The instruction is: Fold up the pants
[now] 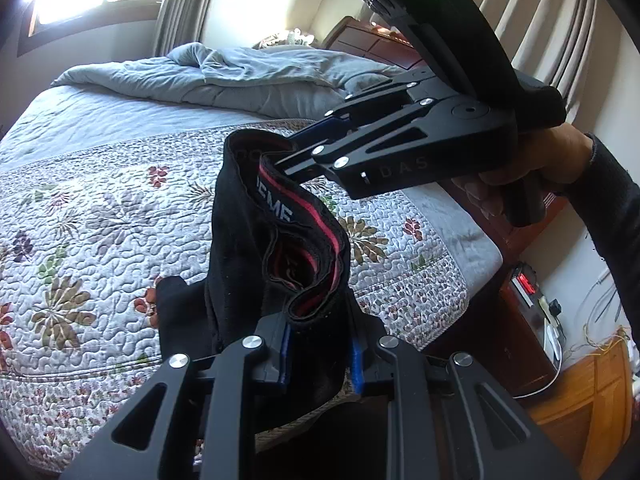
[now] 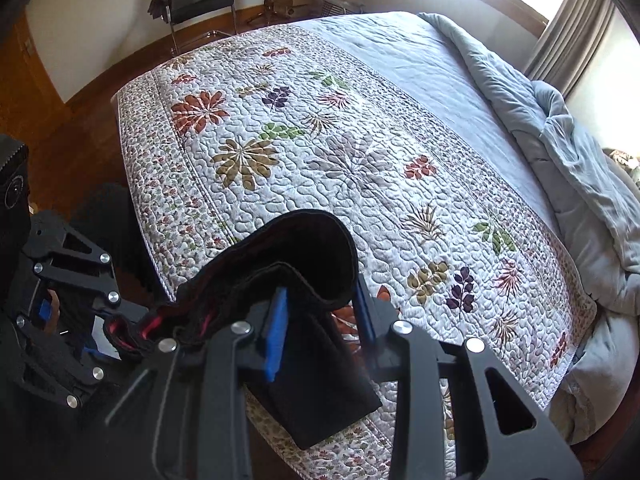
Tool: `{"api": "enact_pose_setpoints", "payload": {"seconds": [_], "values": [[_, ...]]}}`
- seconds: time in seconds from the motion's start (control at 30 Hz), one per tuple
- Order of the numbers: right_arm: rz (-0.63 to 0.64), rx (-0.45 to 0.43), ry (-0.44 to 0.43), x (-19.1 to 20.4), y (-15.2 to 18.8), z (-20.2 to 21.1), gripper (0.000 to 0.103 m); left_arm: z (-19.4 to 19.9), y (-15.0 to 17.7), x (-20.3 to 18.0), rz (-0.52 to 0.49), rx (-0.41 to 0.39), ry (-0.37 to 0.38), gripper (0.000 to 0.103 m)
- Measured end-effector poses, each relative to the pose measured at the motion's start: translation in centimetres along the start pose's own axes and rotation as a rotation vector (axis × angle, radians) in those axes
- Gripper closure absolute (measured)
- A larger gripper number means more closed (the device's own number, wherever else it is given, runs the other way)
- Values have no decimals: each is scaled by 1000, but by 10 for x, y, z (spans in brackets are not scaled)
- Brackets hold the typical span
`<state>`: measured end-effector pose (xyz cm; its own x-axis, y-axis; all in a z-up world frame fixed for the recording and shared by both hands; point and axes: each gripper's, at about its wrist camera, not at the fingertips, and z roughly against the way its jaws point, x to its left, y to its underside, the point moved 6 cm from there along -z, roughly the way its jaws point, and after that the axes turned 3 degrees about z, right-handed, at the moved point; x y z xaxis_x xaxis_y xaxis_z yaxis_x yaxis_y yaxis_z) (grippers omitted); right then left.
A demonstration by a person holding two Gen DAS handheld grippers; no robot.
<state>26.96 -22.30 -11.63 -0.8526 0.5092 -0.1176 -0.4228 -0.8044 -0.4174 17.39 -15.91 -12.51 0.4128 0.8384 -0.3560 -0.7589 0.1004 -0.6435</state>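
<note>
From the left wrist view, the left gripper (image 1: pixel 320 354) is clenched on the pants (image 1: pixel 248 248). Its blue pads (image 1: pixel 285 350) pinch the bunched waistband at the bottom of the picture. The pants are black. The waistband is folded over and wavy, and its inside has a red stripe and white letters (only some of the letters show). The cloth hangs in the air above the quilt (image 1: pixel 92 208), and a black end of it drops down toward the quilt on the left. The right gripper (image 1: pixel 282 160) comes in from the right side, held by a hand (image 1: pixel 532 168) in a dark sleeve (image 1: pixel 612 216). Its tips bite the other end of the waistband, so it is grasping the pants too. The band runs from one gripper to the other. Behind them is a bed with a gray blanket (image 1: pixel 224 76) pushed up at the far end.

From the right wrist view, the right gripper (image 2: pixel 320 320) squeezes thick black cloth between its blue pads (image 2: pixel 276 336). The pants (image 2: pixel 304 256) curl up in a round black loop above the jaws. A flat black part hangs down below, over the near edge of the quilt (image 2: pixel 304 128). To the left, the waistband shows bits of red and leads to the left gripper (image 2: pixel 60 312), which sits low at the left edge (its tips are hard to see here). The quilt is white with flowers and leaves.
</note>
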Motion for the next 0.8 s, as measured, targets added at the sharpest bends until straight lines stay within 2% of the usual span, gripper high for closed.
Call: {"api": "enact_pose_setpoints", "payload": {"seconds": [0.8], "values": [[-45, -8, -17, -39, 63, -27, 73, -65, 7, -26, -46, 87, 32, 81]]}}
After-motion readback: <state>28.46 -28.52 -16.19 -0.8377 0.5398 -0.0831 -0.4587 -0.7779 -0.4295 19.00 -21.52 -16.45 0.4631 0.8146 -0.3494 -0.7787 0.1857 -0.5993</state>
